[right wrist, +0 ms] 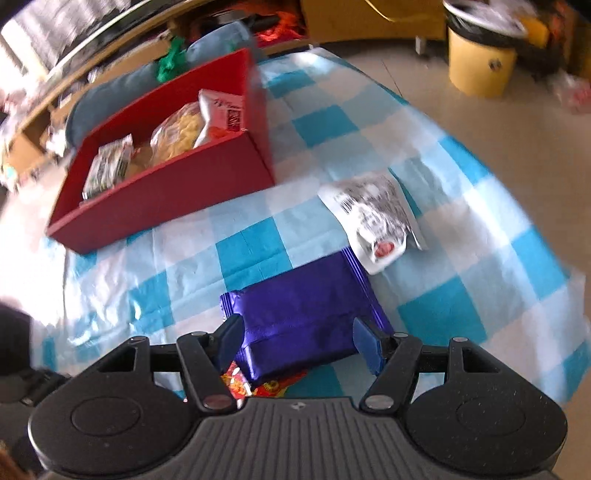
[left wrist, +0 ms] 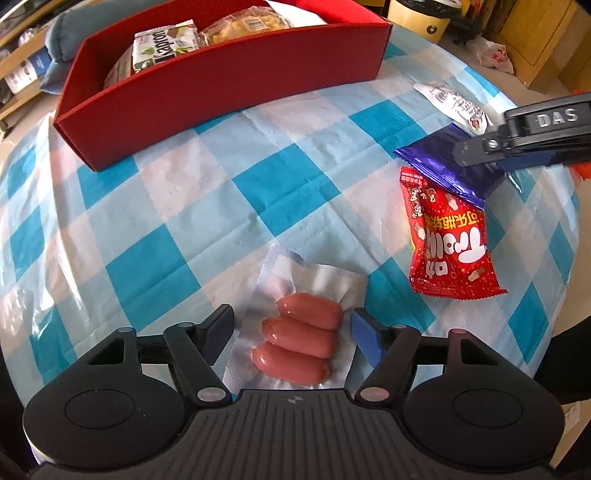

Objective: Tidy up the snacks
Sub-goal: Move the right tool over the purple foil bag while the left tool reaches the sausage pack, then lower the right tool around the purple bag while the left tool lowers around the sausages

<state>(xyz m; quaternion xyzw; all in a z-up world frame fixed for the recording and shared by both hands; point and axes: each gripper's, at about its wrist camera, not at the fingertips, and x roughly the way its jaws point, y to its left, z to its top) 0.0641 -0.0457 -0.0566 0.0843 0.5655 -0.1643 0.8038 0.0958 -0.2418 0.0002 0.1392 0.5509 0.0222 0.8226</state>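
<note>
A clear vacuum pack of three pink sausages [left wrist: 299, 339] lies on the blue-checked tablecloth [left wrist: 184, 221]. My left gripper [left wrist: 293, 326] straddles it, open, with its pads just off the sausages. The right gripper [right wrist: 297, 338] is shut on a purple foil packet [right wrist: 306, 306], its pads pressing both sides. The left wrist view shows that gripper [left wrist: 491, 157] on the purple packet [left wrist: 439, 162], which overlaps a red candy bag [left wrist: 447, 243]. A corner of the red bag [right wrist: 266, 386] peeks out under the purple packet. A white sachet [right wrist: 376, 218] lies just beyond it.
A red box [left wrist: 221, 85] stands at the far side of the table, holding a green wafer pack [left wrist: 162, 44] and a bagged pastry [left wrist: 243, 22]. Behind it lies a blue cushion [left wrist: 59, 44]. A yellow bin [right wrist: 480, 66] stands on the floor past the table's right edge.
</note>
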